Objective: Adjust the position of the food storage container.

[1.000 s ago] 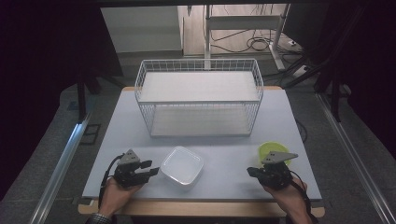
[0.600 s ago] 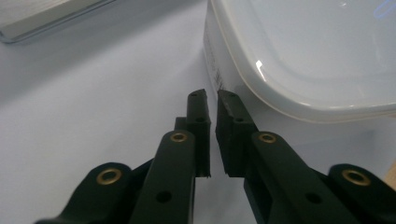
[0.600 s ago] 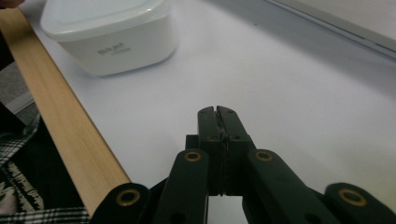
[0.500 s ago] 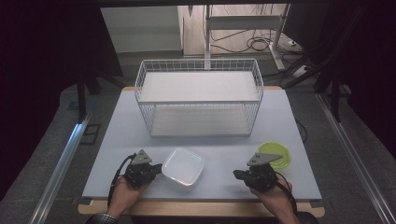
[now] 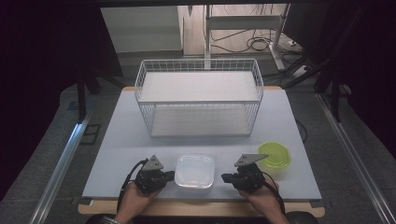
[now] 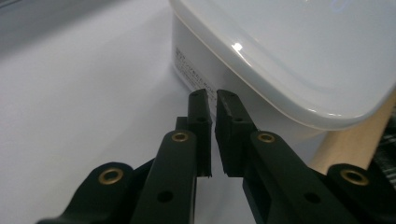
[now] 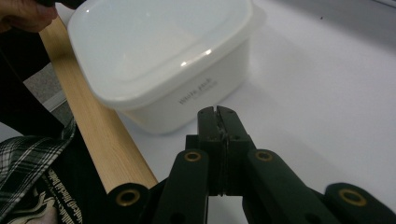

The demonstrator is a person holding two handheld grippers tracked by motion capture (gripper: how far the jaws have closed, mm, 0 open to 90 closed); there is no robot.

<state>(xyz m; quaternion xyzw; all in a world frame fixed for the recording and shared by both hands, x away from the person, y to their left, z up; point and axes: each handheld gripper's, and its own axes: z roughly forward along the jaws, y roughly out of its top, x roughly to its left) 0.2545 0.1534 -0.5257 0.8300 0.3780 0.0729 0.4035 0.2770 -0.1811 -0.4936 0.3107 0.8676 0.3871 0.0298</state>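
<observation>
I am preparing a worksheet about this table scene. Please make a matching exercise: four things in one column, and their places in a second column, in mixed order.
Things:
1. white lidded container
2. green lid
3. wire basket
4. left hand-held gripper

Places:
A. far middle of the table
B. near edge, between both grippers
C. near right part
D. just left of the container

Pairs: 1-B, 2-C, 3-A, 4-D

You work in a lab-like test room: a pale grey wood-edged table [image 5: 140, 140], dark curtains [image 5: 46, 70], loose black floor cables [image 5: 254, 44] and aluminium frame rails [image 5: 58, 172] surround you.
</observation>
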